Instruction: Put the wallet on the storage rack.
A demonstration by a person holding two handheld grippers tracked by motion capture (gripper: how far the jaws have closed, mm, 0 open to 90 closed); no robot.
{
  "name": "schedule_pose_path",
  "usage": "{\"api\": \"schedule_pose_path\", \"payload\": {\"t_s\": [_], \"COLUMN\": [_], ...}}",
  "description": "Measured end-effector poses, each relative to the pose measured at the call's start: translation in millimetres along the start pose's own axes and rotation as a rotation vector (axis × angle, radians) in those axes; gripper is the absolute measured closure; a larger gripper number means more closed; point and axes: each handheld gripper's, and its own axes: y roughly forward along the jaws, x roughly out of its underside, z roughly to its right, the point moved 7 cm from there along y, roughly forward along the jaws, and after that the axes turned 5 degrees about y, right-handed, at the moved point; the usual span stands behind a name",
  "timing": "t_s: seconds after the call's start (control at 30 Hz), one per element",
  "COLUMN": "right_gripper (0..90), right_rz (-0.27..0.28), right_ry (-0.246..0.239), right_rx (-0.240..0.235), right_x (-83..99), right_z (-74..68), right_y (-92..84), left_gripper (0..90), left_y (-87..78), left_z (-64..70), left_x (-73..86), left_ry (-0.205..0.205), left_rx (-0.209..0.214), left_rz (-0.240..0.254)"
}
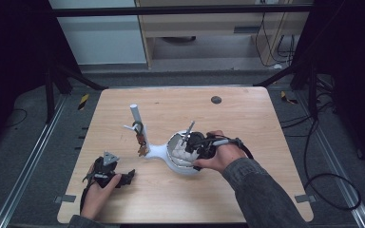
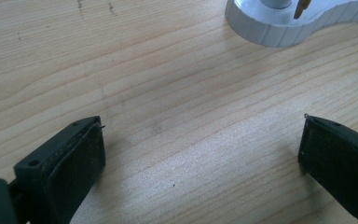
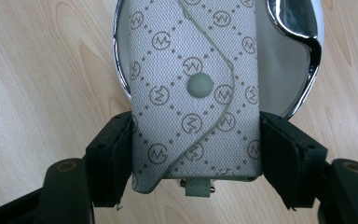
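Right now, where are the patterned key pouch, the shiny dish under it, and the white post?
Key pouch [image 3: 193, 86]: right gripper view, its snap button.
Dish [image 3: 294, 21]: right gripper view, chrome rim.
White post [image 1: 136, 114]: high view, upper shaft.

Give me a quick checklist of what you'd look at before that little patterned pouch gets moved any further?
1. Right gripper jaws on both sides of the pouch: ok.
2. Pouch snap button closed: ok.
3. Pouch free of the dish's chrome rim: cannot tell.
4. Left gripper open, holding nothing, on bare table: ok.
5. Left gripper away from the stand's white base: ok.
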Motion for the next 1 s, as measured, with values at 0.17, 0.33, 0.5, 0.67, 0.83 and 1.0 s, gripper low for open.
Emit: {"api": "schedule_pose_path", "payload": {"t_s": [0.17,0.33,0.5,0.67,0.83,1.0], "right_gripper": [31.0,31.0,30.9,30.9,30.9,30.9], "right_rz": [-0.006,-0.004,-0.007,-0.007,-0.004,-0.005], "right_ry": [0.0,0.002,0.001,0.009,0.008,0.009], "right_rx": [-0.001,0.003,0.002,0.001,0.002,0.001], "right_x": [-2.1,-4.5,-5.5,-6.3,-7.6,-8.9], "right_z": [0.4,0.6,1.8,1.7,1.6,2.0], "right_y": [2.3,2.8,3.7,4.5,5.2,6.7], "left_gripper": [0.0,0.0,0.0,0.0,0.0,0.0], "left_y": [0.0,0.0,0.0,0.1,0.1,0.1], "left_z": [0.0,0.0,0.0,0.1,0.1,0.1], "left_x": [0.0,0.0,0.0,0.0,0.0,0.0], "left_ry": [0.0,0.0,0.0,-0.001,-0.001,-0.001], "left_rx": [0.0,0.0,0.0,0.0,0.0,0.0], "left_rz": [0.0,0.0,0.0,0.0,0.0,0.0]}}
